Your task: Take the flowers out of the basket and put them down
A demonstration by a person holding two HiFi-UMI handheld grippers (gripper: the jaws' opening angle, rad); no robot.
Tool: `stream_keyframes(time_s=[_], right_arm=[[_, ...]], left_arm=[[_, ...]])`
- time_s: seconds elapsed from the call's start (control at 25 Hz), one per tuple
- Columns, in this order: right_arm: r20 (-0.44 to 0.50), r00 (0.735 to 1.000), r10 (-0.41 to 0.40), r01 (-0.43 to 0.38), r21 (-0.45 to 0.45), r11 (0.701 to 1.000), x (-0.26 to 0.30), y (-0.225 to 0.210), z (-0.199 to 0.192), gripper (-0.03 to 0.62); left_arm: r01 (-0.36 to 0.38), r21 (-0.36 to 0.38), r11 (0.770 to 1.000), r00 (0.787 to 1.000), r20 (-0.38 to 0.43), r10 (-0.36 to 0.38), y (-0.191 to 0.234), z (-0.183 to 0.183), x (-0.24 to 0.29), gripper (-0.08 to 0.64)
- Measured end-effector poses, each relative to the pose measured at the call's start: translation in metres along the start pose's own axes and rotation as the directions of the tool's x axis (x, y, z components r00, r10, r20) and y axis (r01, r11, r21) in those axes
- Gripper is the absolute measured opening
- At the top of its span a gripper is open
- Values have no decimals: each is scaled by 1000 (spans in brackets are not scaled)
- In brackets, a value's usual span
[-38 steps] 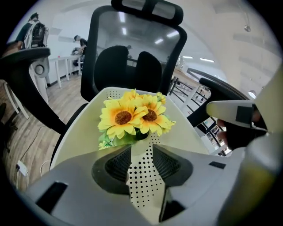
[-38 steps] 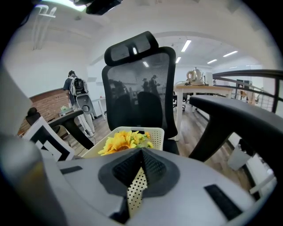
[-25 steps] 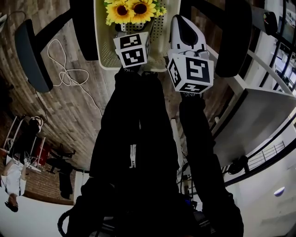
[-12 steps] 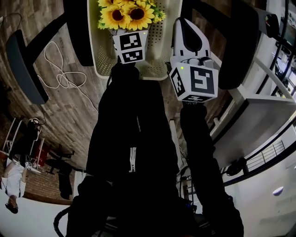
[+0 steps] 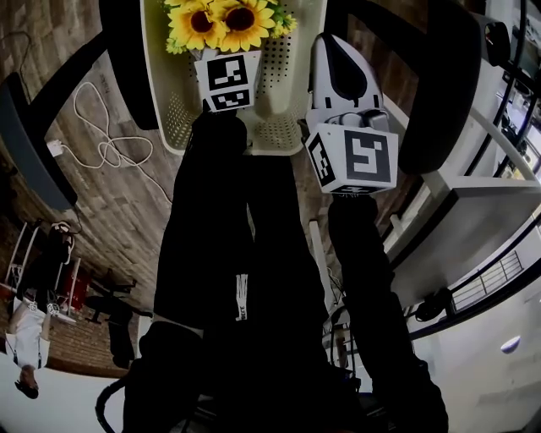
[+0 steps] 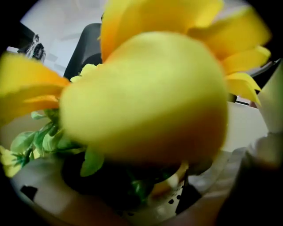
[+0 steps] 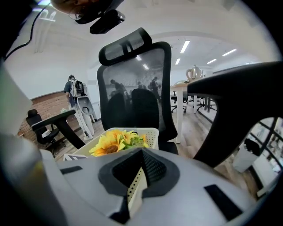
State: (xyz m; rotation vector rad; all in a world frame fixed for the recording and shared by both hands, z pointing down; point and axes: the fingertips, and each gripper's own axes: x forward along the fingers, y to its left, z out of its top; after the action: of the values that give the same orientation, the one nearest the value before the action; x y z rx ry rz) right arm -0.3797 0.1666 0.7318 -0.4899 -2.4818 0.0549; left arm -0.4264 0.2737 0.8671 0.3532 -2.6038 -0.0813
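Looking steeply down, I see my left gripper (image 5: pixel 224 74) set in the cream perforated basket (image 5: pixel 283 80), right under the flowers (image 5: pixel 221 19) — 2 yellow sunflower heads with green leaves at the basket's far end. In the left gripper view a blurred yellow bloom (image 6: pixel 146 97) fills nearly everything, and beneath it my jaws are drawn in on the dark green stems (image 6: pixel 135 190). My right gripper (image 5: pixel 328 42) is at the basket's right wall, jaws pinched together on the perforated rim — a cream strip shows between them in the right gripper view. The basket sits between the armrests of a black office chair (image 7: pixel 132 88), whose mesh back rises behind it. A white cable (image 5: pixel 106 144) lies looped on the wooden floor (image 5: pixel 161 211) to the left.
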Motion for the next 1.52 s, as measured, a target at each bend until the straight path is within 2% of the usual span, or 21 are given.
stream_keyframes(time_s=[0.2,0.44,0.76,1.0,1.28,1.52], right_arm=[[10,1000,9,-9,-12,1000,1,7,-2,12],[15,1000,9,-8,-27,1000,0,6,-4,12],[37,999,-13,15,-53,998,3,3,-4,12],[46,999,-12,15,-68,998,-3,8,-3,12],[54,998,-24,28,-65,997,-16,1,7,12],[95,995,-27,33,-62,998,-43,14,43,12]], left_arm=[[13,19,1000,1000,23,-13,0,1,2,517],[41,76,996,999,28,-43,-6,2,15,526],[32,75,997,998,46,-36,-6,8,16,526],[14,43,999,996,82,-17,3,21,4,526],[-6,57,998,989,149,-3,-1,65,-18,525],[-20,61,998,973,231,6,-5,127,-53,525]])
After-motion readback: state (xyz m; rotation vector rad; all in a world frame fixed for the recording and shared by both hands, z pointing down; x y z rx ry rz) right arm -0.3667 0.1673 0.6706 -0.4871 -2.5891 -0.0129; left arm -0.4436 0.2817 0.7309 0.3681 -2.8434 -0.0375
